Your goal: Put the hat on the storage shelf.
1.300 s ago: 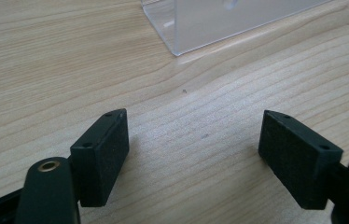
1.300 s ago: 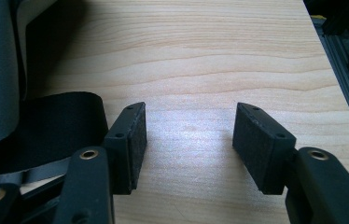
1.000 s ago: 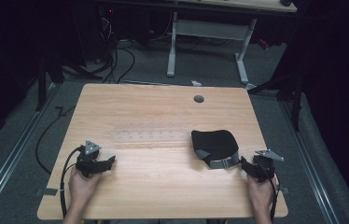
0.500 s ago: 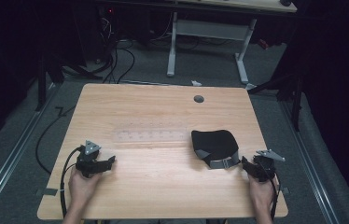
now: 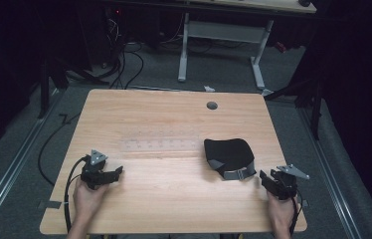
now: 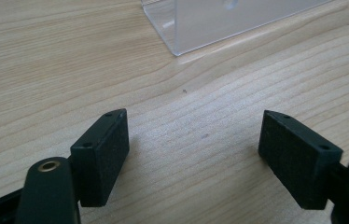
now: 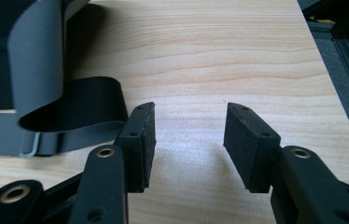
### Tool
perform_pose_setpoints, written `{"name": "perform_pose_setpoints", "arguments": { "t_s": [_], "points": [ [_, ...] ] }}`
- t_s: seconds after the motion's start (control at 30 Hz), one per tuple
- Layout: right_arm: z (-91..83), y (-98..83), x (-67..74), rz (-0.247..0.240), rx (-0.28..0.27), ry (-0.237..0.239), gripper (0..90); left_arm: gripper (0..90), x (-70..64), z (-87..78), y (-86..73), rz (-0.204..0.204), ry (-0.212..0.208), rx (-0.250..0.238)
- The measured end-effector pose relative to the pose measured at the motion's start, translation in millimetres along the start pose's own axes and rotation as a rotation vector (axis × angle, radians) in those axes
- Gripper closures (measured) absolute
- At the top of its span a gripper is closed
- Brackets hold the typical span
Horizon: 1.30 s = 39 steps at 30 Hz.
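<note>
A black fabric item (image 5: 228,153) with a grey strap (image 5: 236,174) lies on the right half of the wooden table (image 5: 174,199). In the right gripper view the grey strap (image 7: 35,60) curls at the upper left. My right gripper (image 5: 264,179) rests just right of the strap. It is open (image 7: 189,128), its jaws have just been closing, and only bare wood lies between them. My left gripper (image 5: 118,172) sits at the table's front left with jaws wide open (image 6: 193,140) over bare wood.
A clear plastic strip (image 5: 159,145) lies across the middle of the table; its near corner (image 6: 200,23) shows ahead of the left gripper. A round cable hole (image 5: 212,105) sits near the far edge. Beyond are a desk frame (image 5: 224,35) and floor cables (image 5: 124,59).
</note>
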State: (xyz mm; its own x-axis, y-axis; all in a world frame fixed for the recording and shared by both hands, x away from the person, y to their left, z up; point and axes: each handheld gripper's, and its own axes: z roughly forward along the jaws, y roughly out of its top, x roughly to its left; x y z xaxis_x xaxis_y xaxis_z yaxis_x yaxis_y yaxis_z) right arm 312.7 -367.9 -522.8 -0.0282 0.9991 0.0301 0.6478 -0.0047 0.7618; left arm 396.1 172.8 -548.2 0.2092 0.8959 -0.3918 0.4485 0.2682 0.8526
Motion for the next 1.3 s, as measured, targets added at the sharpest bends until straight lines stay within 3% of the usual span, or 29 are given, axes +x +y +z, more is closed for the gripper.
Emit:
{"name": "perform_pose_setpoints", "arguments": {
  "t_s": [0.33,0.53,0.77,1.03,1.3],
  "points": [
    [-13.9,-8.7,7.6,-0.006,-0.034,0.028,52.8,24.9,0.0,0.0,0.0,0.000,0.000,0.000],
    [-26.8,-11.2,15.8,-0.016,-0.075,0.074,50.9,24.8,0.0,0.0,0.0,0.000,0.000,0.000],
    [-33.3,-1.9,30.7,-0.046,-0.107,0.122,47.2,24.8,0.1,-0.1,0.0,0.001,0.000,0.001],
    [-15.4,19.6,38.9,-0.067,-0.088,0.166,41.9,24.8,-0.1,-0.2,-0.1,0.003,-0.003,0.003],
    [0.4,26.9,37.0,-0.056,-0.058,0.169,41.8,24.7,-0.1,-0.2,-0.1,0.002,-0.003,0.002]
  ]
}}
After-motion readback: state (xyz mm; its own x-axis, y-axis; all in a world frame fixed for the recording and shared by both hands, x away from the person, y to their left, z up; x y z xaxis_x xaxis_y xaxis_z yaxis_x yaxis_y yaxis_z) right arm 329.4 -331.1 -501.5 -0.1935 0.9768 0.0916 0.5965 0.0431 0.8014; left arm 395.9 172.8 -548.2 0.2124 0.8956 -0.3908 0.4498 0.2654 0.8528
